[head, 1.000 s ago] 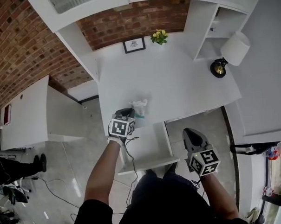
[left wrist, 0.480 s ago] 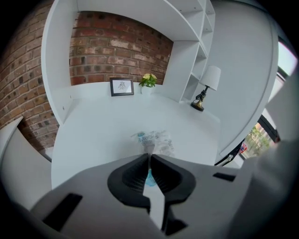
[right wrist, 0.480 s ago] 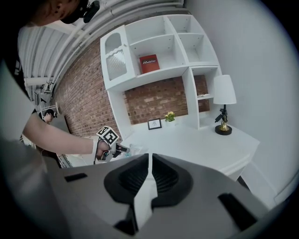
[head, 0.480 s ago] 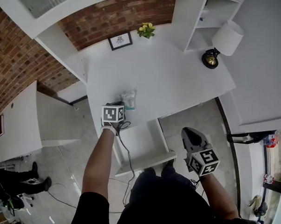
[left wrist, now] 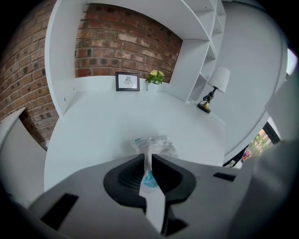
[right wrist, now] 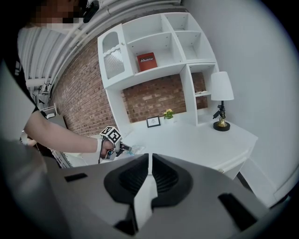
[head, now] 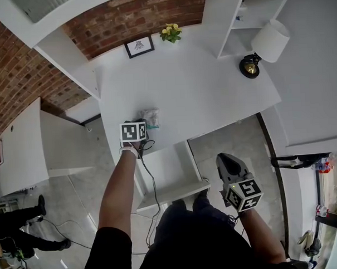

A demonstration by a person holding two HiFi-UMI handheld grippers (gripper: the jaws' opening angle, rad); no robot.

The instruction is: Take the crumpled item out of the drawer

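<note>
Room is wide on the white table (head: 211, 96): its middle is bare, with things only along the back edge and at the right corner. One open drawer (head: 170, 173) juts out below the near edge, with floor on both sides of it. The left gripper (head: 143, 124) is clenched on the one crumpled item (head: 151, 115), a clear packet with teal print. The item lies over the table just inside the near edge, out of the drawer; whether it touches the surface I cannot tell. The right gripper (head: 227, 158) has its jaws together on nothing, over the floor right of the drawer. There is one lamp (head: 269, 41), one framed picture (head: 139, 46) and one pot of yellow flowers (head: 171, 32). Only the right gripper view shows a red box (right wrist: 146, 61) on an upper shelf. The head view shows the drawer; the left gripper view does not.
</note>
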